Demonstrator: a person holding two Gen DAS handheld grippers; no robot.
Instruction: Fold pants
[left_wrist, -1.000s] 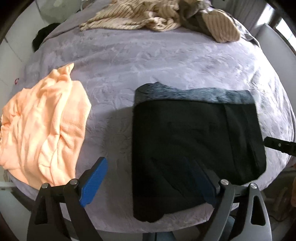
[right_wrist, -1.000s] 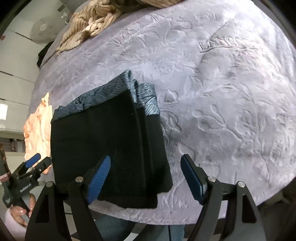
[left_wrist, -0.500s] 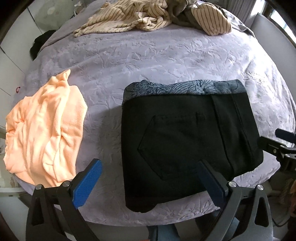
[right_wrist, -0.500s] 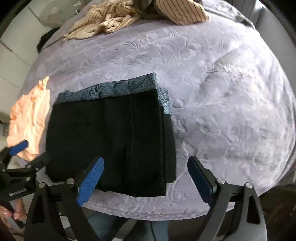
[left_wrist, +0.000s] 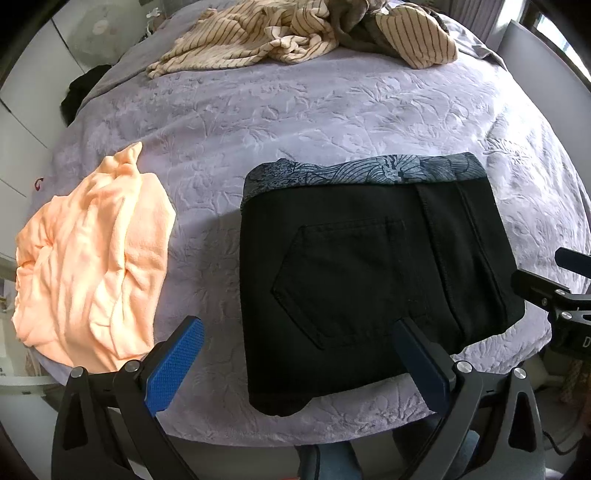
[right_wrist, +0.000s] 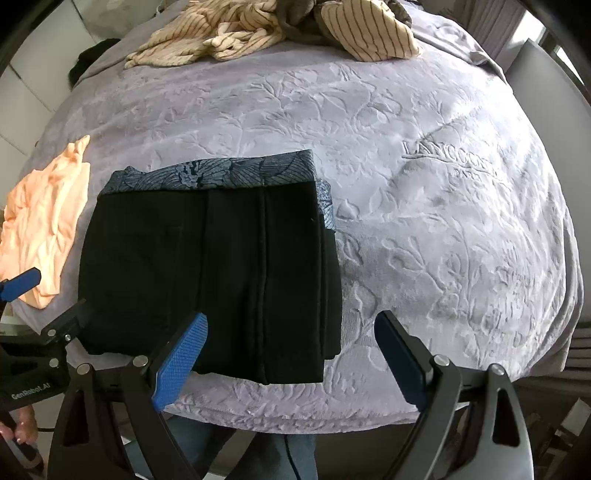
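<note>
1. At the far left of your left-wrist view, a crumpled peach-orange cotton garment (left_wrist: 92, 258) lies near the bed's near edge, well apart from the pants.
2. Your left gripper (left_wrist: 295, 362) hangs above the lilac embossed bedspread (left_wrist: 295, 122); its jaws have just been opening and now stand wide apart with nothing clamped. One blue pad is over bare bedspread, the other over the near edge of the pants.
3. The folded black denim pants (left_wrist: 369, 266) lie flat as a squarish stack near the bed's front edge, back pocket up, with a grey-blue leaf-patterned fabric band (left_wrist: 362, 171) showing along the far side. Whether that band is lining or a separate layer, you cannot tell from here.
4. Your right gripper (right_wrist: 291, 354) hovers over the pants' right near corner; its jaws have also just been opening and stand wide apart, pressing on nothing.
5. At the far end of the bed sits a heap of cream striped clothing (left_wrist: 303, 33).
</note>
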